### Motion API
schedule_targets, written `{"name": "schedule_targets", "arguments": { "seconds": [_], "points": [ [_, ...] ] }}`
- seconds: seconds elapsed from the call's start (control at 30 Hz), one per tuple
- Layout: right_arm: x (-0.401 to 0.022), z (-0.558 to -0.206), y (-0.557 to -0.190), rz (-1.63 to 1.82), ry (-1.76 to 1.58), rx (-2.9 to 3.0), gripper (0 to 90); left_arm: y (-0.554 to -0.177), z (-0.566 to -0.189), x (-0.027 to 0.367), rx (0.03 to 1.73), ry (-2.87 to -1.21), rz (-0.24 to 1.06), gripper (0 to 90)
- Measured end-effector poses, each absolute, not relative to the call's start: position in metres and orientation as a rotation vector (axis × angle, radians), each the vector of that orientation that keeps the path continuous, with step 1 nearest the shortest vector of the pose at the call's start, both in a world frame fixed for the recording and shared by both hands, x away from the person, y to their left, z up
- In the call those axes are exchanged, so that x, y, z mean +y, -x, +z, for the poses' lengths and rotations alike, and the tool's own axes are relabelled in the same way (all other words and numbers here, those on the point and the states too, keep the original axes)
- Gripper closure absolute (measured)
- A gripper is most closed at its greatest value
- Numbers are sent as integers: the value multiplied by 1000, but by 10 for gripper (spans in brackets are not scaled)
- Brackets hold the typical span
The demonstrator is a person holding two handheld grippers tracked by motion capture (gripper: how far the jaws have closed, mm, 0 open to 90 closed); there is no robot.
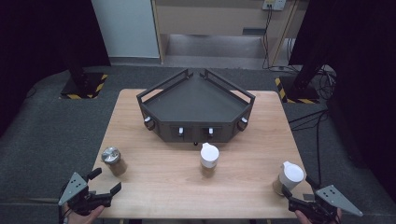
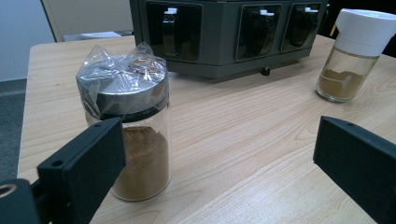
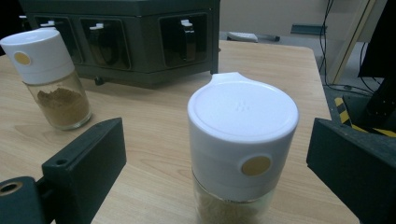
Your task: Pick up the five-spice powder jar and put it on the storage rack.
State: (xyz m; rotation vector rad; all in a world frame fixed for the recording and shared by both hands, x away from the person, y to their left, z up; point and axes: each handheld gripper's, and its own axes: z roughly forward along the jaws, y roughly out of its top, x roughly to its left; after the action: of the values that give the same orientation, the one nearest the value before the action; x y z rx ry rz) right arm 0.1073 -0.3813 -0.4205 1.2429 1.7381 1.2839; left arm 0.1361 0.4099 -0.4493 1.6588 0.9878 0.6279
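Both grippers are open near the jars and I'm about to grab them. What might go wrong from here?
1. The right jar stands close to the table's right edge; a nudge from the open right gripper might tip it off.
2. The left jar sits nearer one jaw of the open left gripper, so closing may push it sideways. Loose plastic film over its metal lid could slip.
3. All three jars are tall and narrow, so a high grip on a lid may topple them.

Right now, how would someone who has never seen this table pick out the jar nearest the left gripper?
Start at the dark angular rack on the wooden table. Three spice jars stand in front of it; take the leftmost jar, by the left gripper. It alone has a silver metal lid under clear plastic wrap; the others have white caps.
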Motion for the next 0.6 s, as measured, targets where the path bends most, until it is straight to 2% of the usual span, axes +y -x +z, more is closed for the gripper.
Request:
{"name": "schedule_targets", "arguments": {
  "seconds": [0.6],
  "points": [
    [-386, -423, -106, 1310, -1258, 1717, 52, -138, -452, 412, 979, -1651, 622, 19]
  ]
}}
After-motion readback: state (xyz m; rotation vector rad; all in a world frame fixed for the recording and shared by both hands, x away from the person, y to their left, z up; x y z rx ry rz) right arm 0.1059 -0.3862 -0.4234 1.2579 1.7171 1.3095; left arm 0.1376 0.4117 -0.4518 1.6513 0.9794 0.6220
